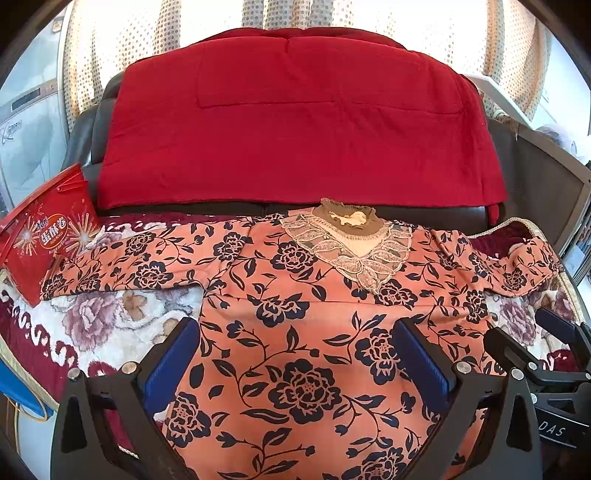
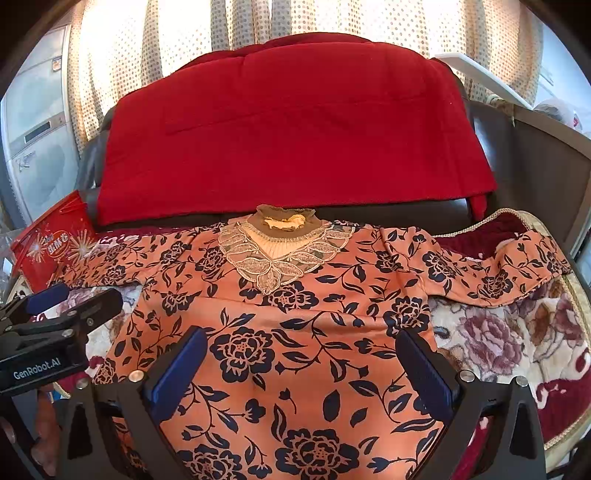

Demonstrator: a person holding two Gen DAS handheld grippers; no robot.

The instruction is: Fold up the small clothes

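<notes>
An orange blouse with dark blue flowers (image 1: 306,306) lies flat, face up, on a flowered blanket (image 1: 107,317), sleeves spread left and right, lace collar (image 1: 351,254) at the far side. It also shows in the right wrist view (image 2: 295,314). My left gripper (image 1: 295,354) is open and empty above the blouse's lower left body. My right gripper (image 2: 301,365) is open and empty above the lower right body. Each gripper shows at the edge of the other's view: the right one (image 1: 532,343), the left one (image 2: 66,299).
A red blanket (image 1: 295,122) drapes over the dark sofa back (image 1: 535,166) behind the blouse. A red snack box (image 1: 48,229) stands at the left by the sleeve end. Dotted curtains (image 2: 258,22) hang behind. A white appliance (image 2: 33,122) stands at the far left.
</notes>
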